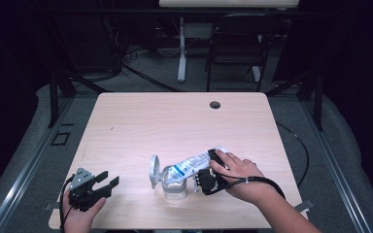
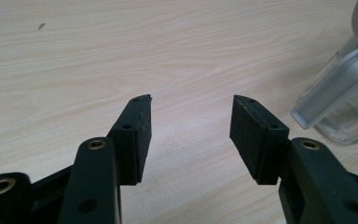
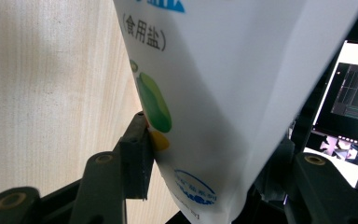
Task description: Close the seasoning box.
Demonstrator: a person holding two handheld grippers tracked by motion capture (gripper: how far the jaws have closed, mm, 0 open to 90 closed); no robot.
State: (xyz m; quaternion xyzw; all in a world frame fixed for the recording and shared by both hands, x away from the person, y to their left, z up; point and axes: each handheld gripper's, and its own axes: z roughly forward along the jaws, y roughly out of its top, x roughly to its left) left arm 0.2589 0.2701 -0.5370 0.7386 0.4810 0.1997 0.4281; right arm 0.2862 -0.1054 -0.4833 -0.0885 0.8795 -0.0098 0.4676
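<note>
Right gripper has the white bag, and it's a firm hold: in the right gripper view the jaws stand wide with the bag squeezed between them, the near pad pressing into its printed face just by the green and yellow marks. The far jaw sits behind the bag's other side, so its contact is hidden. The bag carries blue lettering and a blue round stamp low down.

Up in the high view, the bag lies tilted across the bench, its lower end angled down towards the mouth of a clear jar. The jar stands upright near the front edge of the bench, its grey lid flipped open and standing up on the left side. Whether the bag's tip touches the jar's rim is too small to tell. The person's right hand wraps the gripper from above, cable trailing off over the wrist.

Over on the left, the left gripper rests low near the front left corner of the bench, well apart from the jar. Its jaws are spread with nothing between them: the left gripper view shows bare wood grain in the gap, and the jar with its grey hinged lid sits off at the right edge.
</note>
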